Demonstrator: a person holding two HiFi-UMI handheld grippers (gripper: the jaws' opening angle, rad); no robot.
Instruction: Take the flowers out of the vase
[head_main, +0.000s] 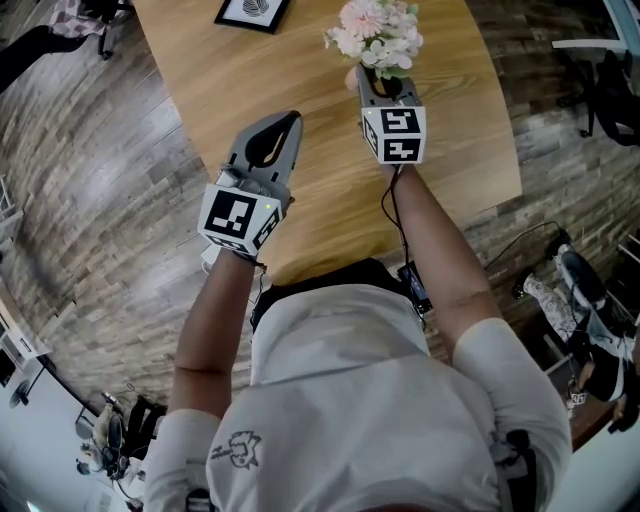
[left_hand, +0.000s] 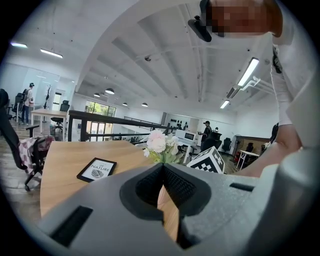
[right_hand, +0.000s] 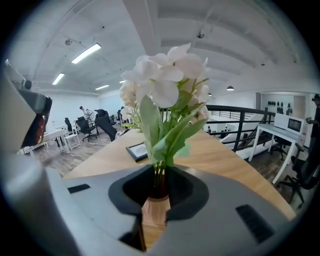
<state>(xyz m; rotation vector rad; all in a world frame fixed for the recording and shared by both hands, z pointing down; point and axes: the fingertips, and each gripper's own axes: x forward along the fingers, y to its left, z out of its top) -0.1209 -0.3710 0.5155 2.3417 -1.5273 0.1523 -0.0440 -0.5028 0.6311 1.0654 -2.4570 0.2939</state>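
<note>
Tabletop (head_main: 300, 70): the work is at the far right, with a framed print (head_main: 253, 12) at the far left. Left claw (head_main: 283, 122) hangs over the near-left area, jaws together, nothing in them. Right claw (head_main: 383, 85) is clamped on the flowers (head_main: 378, 35), gripping the stems just above the vase (right_hand: 156, 209) mouth. Status: the grasp looks made but the extraction isn't done, since the stems are still seated in the vase. Left to do: lift the bunch straight up and clear. The vase isn't braced, so it may come up with them.

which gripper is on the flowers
The right gripper: its jaws pinch the flowers by their stems. The left gripper is shut on nothing, off to the side.
</note>
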